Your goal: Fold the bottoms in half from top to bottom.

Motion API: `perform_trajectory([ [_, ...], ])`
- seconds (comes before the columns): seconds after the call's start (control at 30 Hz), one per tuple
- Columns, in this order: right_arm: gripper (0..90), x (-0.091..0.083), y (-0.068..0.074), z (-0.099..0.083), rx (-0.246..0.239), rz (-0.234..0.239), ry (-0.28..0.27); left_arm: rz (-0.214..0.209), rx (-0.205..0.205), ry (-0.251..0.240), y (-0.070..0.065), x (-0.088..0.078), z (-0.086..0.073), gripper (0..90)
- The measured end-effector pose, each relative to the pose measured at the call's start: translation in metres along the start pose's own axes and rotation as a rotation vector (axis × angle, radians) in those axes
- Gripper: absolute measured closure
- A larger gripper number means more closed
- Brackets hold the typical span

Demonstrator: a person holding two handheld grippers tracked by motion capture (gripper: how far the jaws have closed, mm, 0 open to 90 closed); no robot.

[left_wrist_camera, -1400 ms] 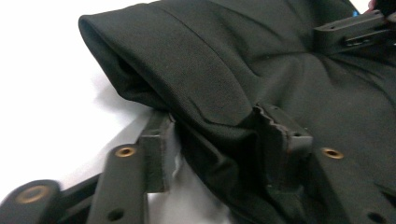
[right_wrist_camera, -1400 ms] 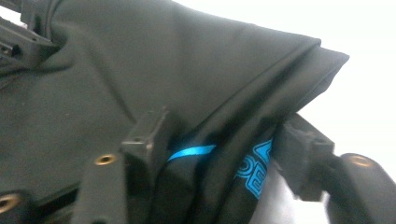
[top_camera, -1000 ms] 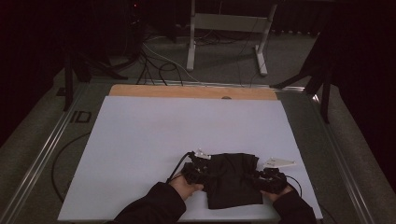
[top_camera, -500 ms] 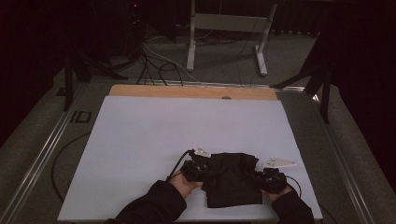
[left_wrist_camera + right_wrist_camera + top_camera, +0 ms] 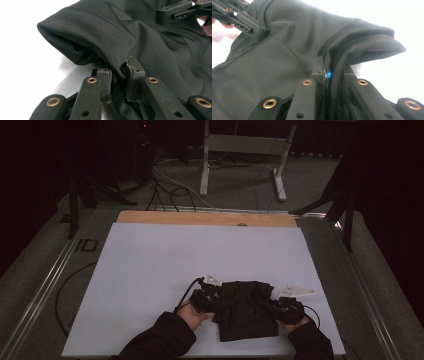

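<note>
Lying bunched near the front edge of the white table (image 5: 150, 270), between the two hands, a black garment (image 5: 247, 312), already folded into a compact block. Clamping on its left edge, the left gripper (image 5: 119, 75), jaws pinched together on a thick roll of fabric, with the rolled hem bulging out past the pads. Clamping on the opposite edge, the right gripper (image 5: 334, 75), jaws closed over several stacked layers, a small blue fleck peeking between them that cannot be identified. Gripping multiple plies on both sides, probably, so risking one inner layer slipping free under any lift or pull and leaving the fold lopsided. Holding close to the very edge on the left, judging by the bulging roll, so risking the hem unrolling out of the pads under tension. Working near the table's front edge, so possibly dragging the lower part of the garment over the lip if drawn nearer. Pulling the two hands apart unevenly would likely be skewing or twisting the cloth rather than spreading it flat. Seeing dark cloth in dim light from above, so not telling exactly which seams are caught.
</note>
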State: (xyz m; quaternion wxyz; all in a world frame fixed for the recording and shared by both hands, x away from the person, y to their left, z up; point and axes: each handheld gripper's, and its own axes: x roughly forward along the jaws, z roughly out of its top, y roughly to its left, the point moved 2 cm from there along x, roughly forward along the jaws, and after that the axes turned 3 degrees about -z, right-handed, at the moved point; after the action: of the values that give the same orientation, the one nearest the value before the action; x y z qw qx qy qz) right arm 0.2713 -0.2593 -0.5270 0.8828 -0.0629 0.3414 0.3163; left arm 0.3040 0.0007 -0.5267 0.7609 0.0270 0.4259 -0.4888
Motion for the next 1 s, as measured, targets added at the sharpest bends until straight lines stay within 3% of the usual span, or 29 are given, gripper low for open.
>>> perform_trajectory([
  [0.6, 80.1, 0.020, 0.016, 0.031, -0.028, 0.033, -0.035, 0.027, -0.024, -0.025, 0.018, -0.031, 0.000, 78.1],
  [1.0, 80.1, 0.039, 0.026, 0.054, -0.068, 0.036, -0.027, 0.051, -0.035, -0.030, 0.034, -0.047, -0.002, 78.0],
])
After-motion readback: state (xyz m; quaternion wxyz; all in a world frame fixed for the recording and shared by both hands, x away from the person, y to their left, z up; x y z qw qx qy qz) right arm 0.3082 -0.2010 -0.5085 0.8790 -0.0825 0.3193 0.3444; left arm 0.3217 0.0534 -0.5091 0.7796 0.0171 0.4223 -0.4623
